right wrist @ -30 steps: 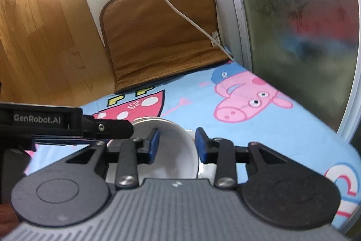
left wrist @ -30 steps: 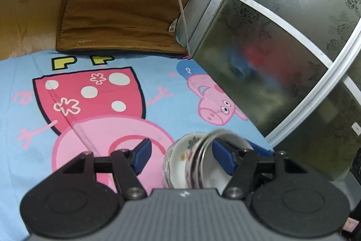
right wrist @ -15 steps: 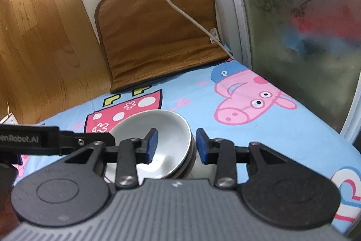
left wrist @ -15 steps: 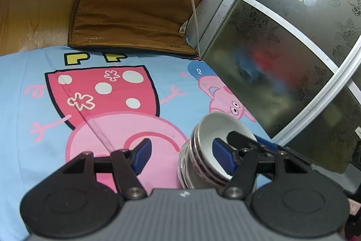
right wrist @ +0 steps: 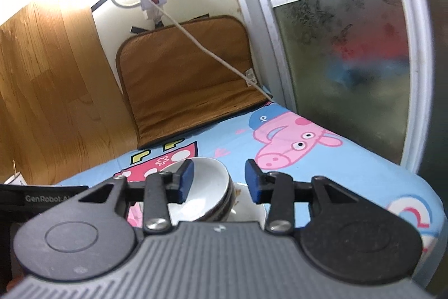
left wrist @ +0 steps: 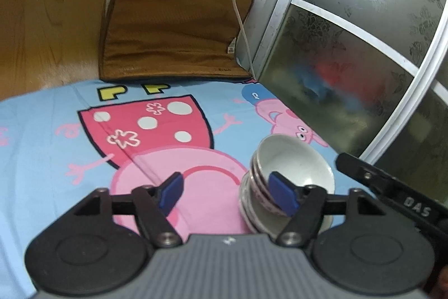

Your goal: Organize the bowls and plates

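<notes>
While both grippers are opening, I'd back them straight off the bowls [left wrist: 291,181], which sit tilted on the bed near the glass door [left wrist: 350,52]. Left gripper [left wrist: 226,194] wide, empty; right gripper [right wrist: 218,181] narrower, seemingly clear of the rim.

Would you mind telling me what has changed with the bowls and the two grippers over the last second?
The stack of bowls has gone from tipped on its side to nearly upright. The left gripper is opening wider, its right pad just in front of the stack. The right gripper is opening too, letting go of the top bowl's rim. The cartoon sheet and brown cushion are unchanged.
</notes>
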{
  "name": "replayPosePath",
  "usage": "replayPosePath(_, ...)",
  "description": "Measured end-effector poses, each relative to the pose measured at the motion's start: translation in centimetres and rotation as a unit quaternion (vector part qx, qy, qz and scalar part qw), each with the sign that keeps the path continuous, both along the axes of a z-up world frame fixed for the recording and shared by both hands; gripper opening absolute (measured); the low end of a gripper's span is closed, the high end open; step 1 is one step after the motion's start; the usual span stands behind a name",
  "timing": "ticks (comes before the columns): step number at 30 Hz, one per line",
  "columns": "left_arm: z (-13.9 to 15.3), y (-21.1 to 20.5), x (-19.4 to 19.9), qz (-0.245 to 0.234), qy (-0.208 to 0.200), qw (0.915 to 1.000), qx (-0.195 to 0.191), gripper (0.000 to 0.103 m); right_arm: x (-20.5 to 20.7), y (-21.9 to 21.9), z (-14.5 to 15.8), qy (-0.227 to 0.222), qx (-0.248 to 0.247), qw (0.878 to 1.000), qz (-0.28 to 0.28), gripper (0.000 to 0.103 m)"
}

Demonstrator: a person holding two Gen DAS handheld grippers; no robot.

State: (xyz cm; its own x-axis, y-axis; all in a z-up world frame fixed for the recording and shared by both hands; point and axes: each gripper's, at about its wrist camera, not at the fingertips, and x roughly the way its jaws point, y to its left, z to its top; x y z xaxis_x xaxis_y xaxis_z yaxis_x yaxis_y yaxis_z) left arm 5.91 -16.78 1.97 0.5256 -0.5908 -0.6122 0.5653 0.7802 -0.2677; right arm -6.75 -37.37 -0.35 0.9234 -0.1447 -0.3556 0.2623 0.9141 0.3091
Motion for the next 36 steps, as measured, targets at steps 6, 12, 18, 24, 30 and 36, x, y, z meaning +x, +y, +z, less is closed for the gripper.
replayPosePath(6, -0.4, 1.1, -1.3, 0.01, -0.022, 0.9993, 0.027, 0.077, -2.0, 1.1, -1.2, 0.004, 0.005, 1.0, -0.026, 0.052)
replayPosePath(12, -1.2, 2.3, -2.6, 0.022, -0.046, 0.997, 0.058, 0.079, -3.8, 2.6, -3.0, 0.021, 0.04, 0.998, -0.032, 0.052)
replayPosePath(18, -1.9, 3.3, -3.5, 0.027, -0.061, 0.995, 0.074, 0.089, -4.1, 5.1, -3.6, 0.039, 0.034, 0.999, -0.003, 0.052)
replayPosePath(24, -2.3, 4.7, -4.0, 0.04, -0.065, 0.9939, 0.079, 0.103, -4.2, 6.6, -3.2, 0.031, 0.01, 0.999, 0.015, 0.052)
replayPosePath(30, -2.8, 5.6, -3.8, 0.059, -0.053, 0.9928, 0.09, 0.103, -4.1, 7.4, -3.5, 0.038, 0.01, 0.999, 0.027, 0.052)
replayPosePath(36, -3.8, 5.9, -3.3, 0.073, -0.028, 0.9904, 0.115, 0.103, -4.0, 7.8, -3.6, 0.038, 0.012, 0.999, 0.03, 0.052)
